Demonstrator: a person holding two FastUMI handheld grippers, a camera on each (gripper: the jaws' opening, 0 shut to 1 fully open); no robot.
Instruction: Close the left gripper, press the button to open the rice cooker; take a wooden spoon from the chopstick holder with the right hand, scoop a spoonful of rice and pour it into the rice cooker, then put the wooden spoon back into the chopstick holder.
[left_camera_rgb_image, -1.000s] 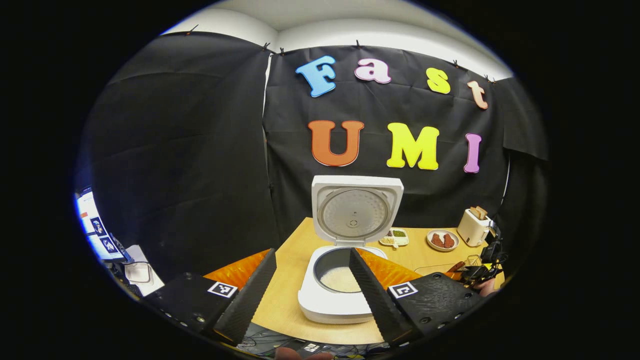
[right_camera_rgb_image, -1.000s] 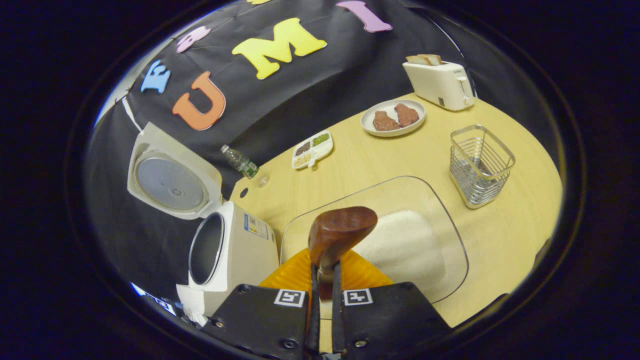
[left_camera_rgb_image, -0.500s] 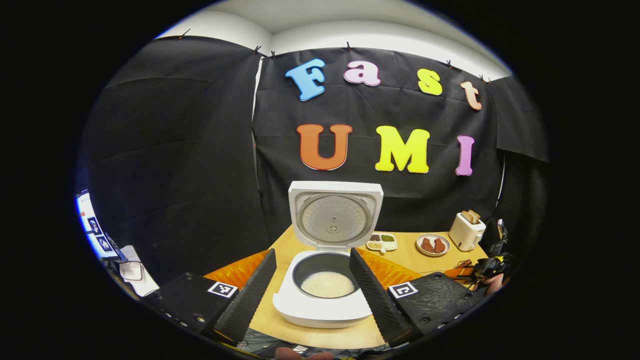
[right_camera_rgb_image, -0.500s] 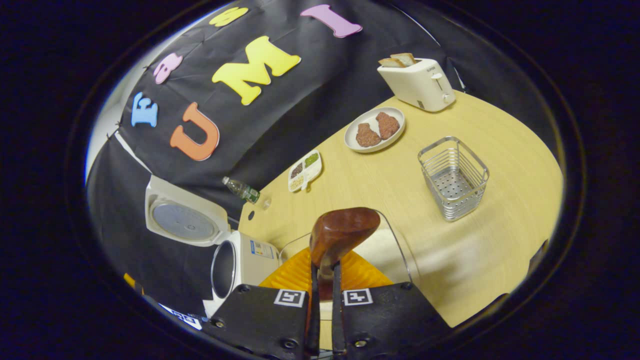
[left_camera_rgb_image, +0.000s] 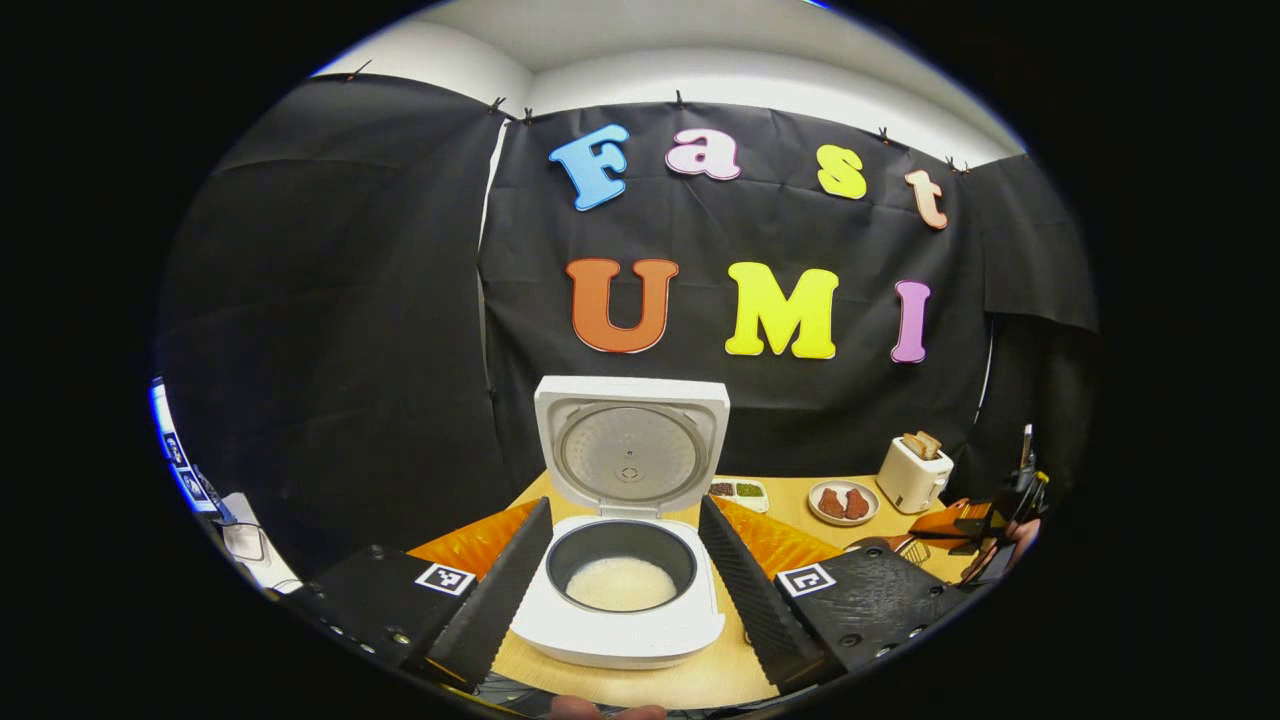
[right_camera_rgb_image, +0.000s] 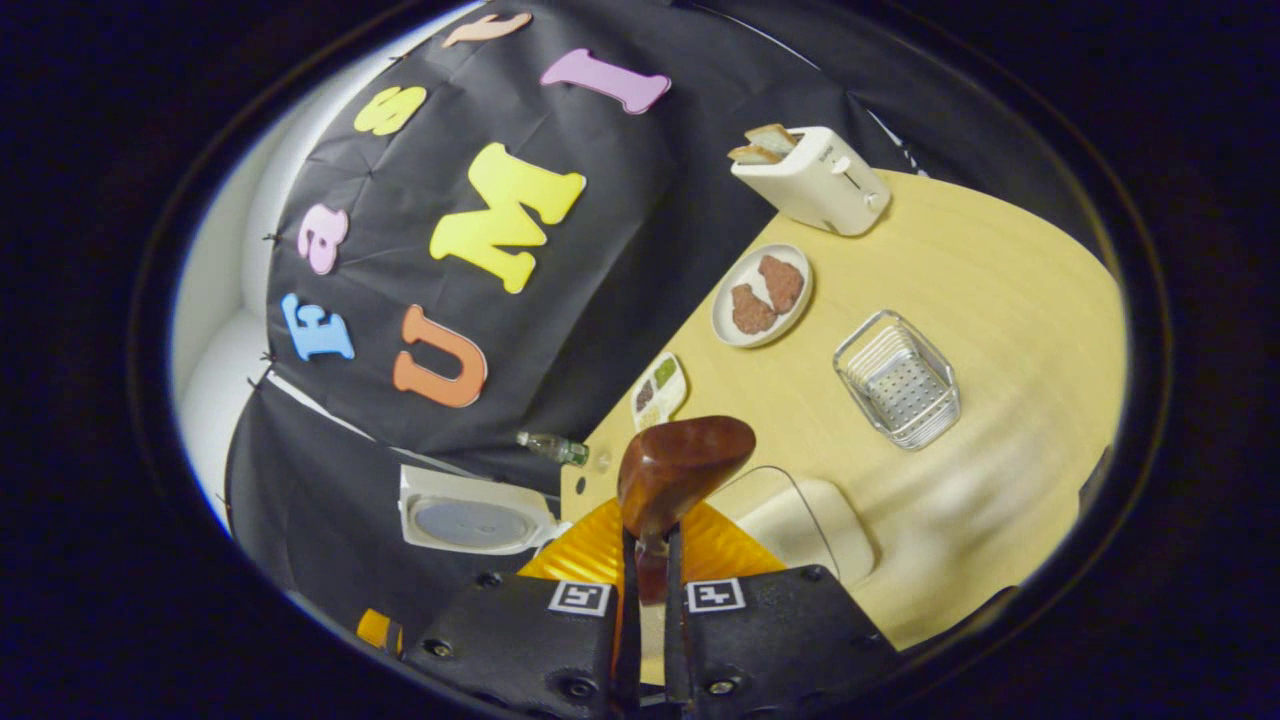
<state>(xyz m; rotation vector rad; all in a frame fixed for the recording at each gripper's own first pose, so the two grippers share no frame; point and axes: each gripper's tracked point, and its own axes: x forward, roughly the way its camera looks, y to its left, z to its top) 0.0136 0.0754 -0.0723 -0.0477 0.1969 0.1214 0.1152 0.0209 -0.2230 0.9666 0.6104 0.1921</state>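
Note:
The white rice cooker (left_camera_rgb_image: 620, 600) stands open, lid (left_camera_rgb_image: 630, 445) upright, with white rice (left_camera_rgb_image: 620, 582) in its dark pot. My left gripper (left_camera_rgb_image: 624, 506) is open, its fingers framing the cooker from nearer the table edge, touching nothing. My right gripper (right_camera_rgb_image: 648, 545) is shut on the handle of a brown wooden spoon (right_camera_rgb_image: 682, 468), whose bowl points forward; I cannot tell whether rice lies in it. The wire chopstick holder (right_camera_rgb_image: 897, 378) stands ahead to the right, with no utensils in it. A clear tray of rice (right_camera_rgb_image: 810, 515) lies just below the spoon. The cooker lid (right_camera_rgb_image: 470, 520) shows low on the left.
On the wooden table (right_camera_rgb_image: 1000, 300) stand a toaster (right_camera_rgb_image: 810, 178) with bread, a plate of meat (right_camera_rgb_image: 762, 295), a small divided dish (right_camera_rgb_image: 658, 385) and a lying bottle (right_camera_rgb_image: 555, 448). A hand with the other gripper (left_camera_rgb_image: 985, 525) shows at the right. A monitor (left_camera_rgb_image: 175, 460) sits far left.
The right gripper has risen and rolled away from the rice tray with the spoon, bringing the holder closer to centre. The left view shifted so the cooker sits between its fingers.

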